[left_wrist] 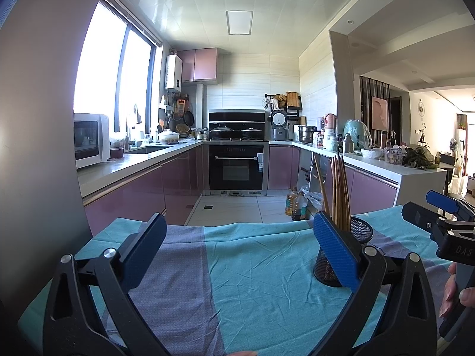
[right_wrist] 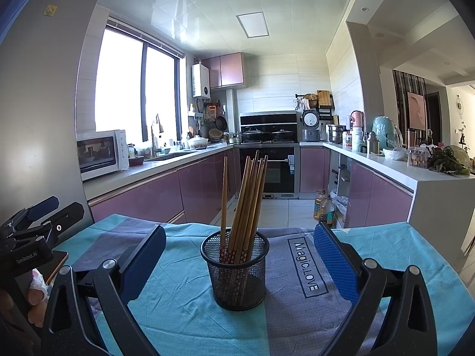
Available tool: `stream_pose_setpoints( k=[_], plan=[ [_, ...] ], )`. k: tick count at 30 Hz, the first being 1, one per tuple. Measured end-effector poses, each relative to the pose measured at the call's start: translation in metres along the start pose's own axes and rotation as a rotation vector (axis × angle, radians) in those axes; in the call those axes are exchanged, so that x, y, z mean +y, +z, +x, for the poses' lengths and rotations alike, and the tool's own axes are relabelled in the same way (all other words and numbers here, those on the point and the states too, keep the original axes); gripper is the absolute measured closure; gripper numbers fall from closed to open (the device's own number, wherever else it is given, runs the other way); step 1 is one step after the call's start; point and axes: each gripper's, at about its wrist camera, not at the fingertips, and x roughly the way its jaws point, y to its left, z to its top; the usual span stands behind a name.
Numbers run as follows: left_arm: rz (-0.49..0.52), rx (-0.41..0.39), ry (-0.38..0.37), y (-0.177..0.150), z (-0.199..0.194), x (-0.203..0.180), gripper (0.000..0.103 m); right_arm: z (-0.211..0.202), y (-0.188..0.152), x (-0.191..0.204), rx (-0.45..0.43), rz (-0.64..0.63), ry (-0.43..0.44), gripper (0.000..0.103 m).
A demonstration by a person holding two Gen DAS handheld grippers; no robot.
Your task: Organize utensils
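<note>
A black mesh holder (right_wrist: 236,270) stands upright on the teal and grey cloth (right_wrist: 184,305), with several wooden chopsticks (right_wrist: 248,198) leaning inside it. My right gripper (right_wrist: 239,252) is open, its blue pads on either side of the holder and not touching it. In the left wrist view the same holder (left_wrist: 360,233) sits partly behind my left gripper's right pad, chopsticks (left_wrist: 338,192) sticking up. My left gripper (left_wrist: 237,243) is open over bare cloth (left_wrist: 267,267), holding nothing. The right gripper (left_wrist: 445,219) shows at the far right edge of that view.
The cloth-covered table ends just beyond the holder, with tiled kitchen floor (right_wrist: 282,210) past it. Oil bottles (right_wrist: 323,207) stand on the floor by the right counter (right_wrist: 415,175). A person's hand (left_wrist: 458,290) grips the right tool's handle. A microwave (right_wrist: 101,152) sits on the left counter.
</note>
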Motion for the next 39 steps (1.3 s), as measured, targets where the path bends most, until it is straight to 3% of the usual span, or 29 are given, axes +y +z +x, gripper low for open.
stream_pose_setpoints(
  k=[24,35,39],
  plan=[
    [0.003,-0.003,0.004,-0.001,0.0,-0.005,0.006,0.001,-0.001,-0.002,0.004,0.008,0.006,0.007],
    [0.005,0.024,0.015,-0.007,0.007,-0.005,0.006,0.012,-0.01,-0.019,0.059,0.044,-0.013,0.007],
    [0.022,0.068,0.014,-0.013,0.017,-0.008,0.006,0.017,-0.013,-0.025,0.082,0.043,-0.018,0.007]
  ],
)
